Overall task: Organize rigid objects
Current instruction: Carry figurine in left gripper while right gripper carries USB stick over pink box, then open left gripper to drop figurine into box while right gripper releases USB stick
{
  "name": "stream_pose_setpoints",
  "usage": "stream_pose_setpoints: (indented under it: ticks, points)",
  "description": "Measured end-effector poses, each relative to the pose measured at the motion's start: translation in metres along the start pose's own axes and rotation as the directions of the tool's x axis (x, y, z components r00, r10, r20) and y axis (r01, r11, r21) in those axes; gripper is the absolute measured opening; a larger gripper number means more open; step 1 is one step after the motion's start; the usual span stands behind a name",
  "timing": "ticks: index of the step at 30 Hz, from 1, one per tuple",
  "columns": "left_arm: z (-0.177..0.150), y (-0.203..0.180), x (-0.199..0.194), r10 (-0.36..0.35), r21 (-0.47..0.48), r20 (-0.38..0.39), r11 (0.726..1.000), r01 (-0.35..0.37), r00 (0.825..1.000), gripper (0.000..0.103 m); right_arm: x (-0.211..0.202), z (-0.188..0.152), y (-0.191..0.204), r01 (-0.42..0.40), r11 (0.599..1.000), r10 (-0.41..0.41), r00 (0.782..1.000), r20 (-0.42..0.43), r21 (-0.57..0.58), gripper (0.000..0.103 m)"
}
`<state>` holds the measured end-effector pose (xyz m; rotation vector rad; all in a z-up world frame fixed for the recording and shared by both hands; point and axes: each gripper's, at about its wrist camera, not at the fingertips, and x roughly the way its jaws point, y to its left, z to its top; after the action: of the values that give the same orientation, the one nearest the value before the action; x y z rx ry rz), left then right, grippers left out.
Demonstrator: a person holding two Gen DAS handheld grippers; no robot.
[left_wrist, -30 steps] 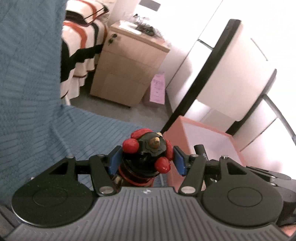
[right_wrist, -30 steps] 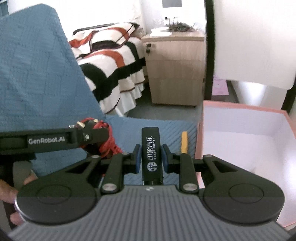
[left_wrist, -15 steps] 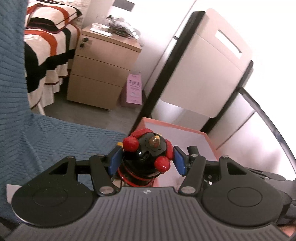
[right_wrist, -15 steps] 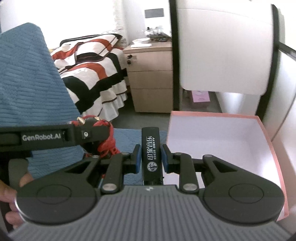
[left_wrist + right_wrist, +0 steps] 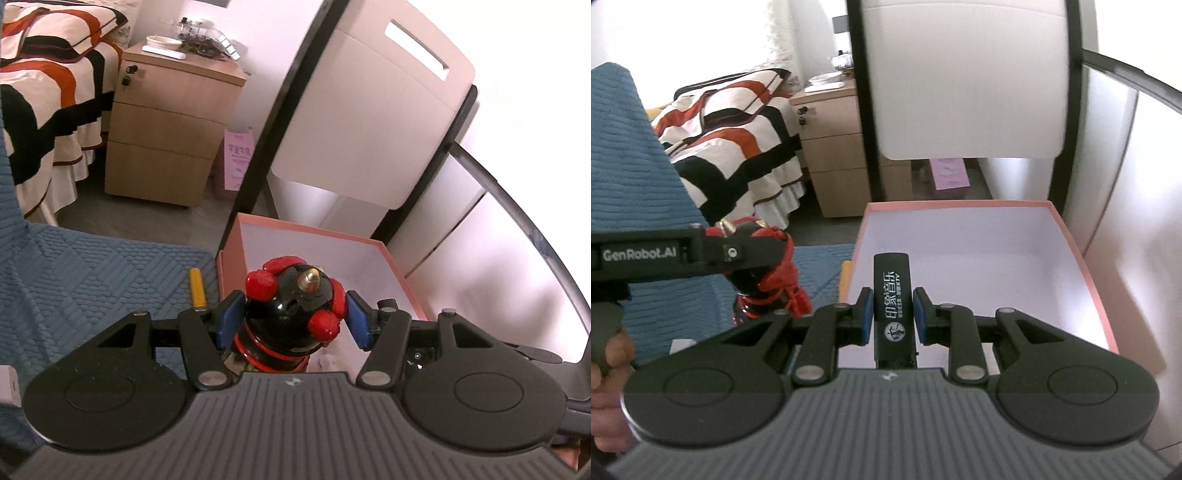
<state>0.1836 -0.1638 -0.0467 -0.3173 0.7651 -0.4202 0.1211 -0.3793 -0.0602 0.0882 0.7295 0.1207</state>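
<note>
My left gripper (image 5: 293, 317) is shut on a black and red gourd-shaped ornament (image 5: 288, 321) with a brass tip and holds it at the near left corner of an open pink box (image 5: 310, 230). My right gripper (image 5: 892, 314) is shut on a flat black lighter with white print (image 5: 892, 295) and holds it over the near left part of the pink box (image 5: 1089, 273), which has a white inside. The left gripper and the ornament also show in the right wrist view (image 5: 764, 266), left of the box. A yellow stick (image 5: 197, 286) lies on the blue cloth beside the box.
The box rests on a blue quilted cloth (image 5: 92, 273). Behind it stand a white, black-framed panel (image 5: 369, 110), a wooden drawer cabinet (image 5: 166, 129) and a striped bed (image 5: 40, 92). A pink paper bag (image 5: 238, 162) stands on the floor.
Both grippers have moved right toward the pink box with their loads. The right gripper's lighter is now over the box. The left gripper's ornament has reached the box's corner.
</note>
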Motion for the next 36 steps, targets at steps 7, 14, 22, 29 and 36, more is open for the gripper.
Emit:
stream_pose_setpoints:
  ticks: [7,14,22,29,36]
  points:
    - [-0.011,-0.015,0.030,0.001,0.008,-0.051,1.000,-0.001,0.999,0.064,0.008,-0.014,-0.031,0.032,0.999,-0.031,0.999,-0.027,0.042,0.026]
    - [-0.030,-0.026,0.065,0.012,-0.008,-0.125,1.000,-0.013,0.992,0.064,0.018,-0.030,-0.059,0.055,0.997,-0.051,0.996,-0.068,0.047,0.026]
    - [-0.043,-0.048,0.090,0.058,0.037,-0.144,0.998,-0.053,0.988,0.064,0.033,-0.046,-0.085,0.054,0.997,-0.048,0.993,-0.112,0.049,0.026]
    - [-0.054,-0.060,0.108,0.059,0.043,-0.177,0.998,-0.052,0.983,0.064,0.052,-0.055,-0.102,0.044,0.997,-0.034,0.989,-0.145,0.065,0.027]
    - [-0.057,-0.065,0.115,0.058,0.044,-0.161,0.998,-0.051,0.985,0.064,0.063,-0.064,-0.107,0.015,0.997,-0.002,0.985,-0.171,0.074,0.027]
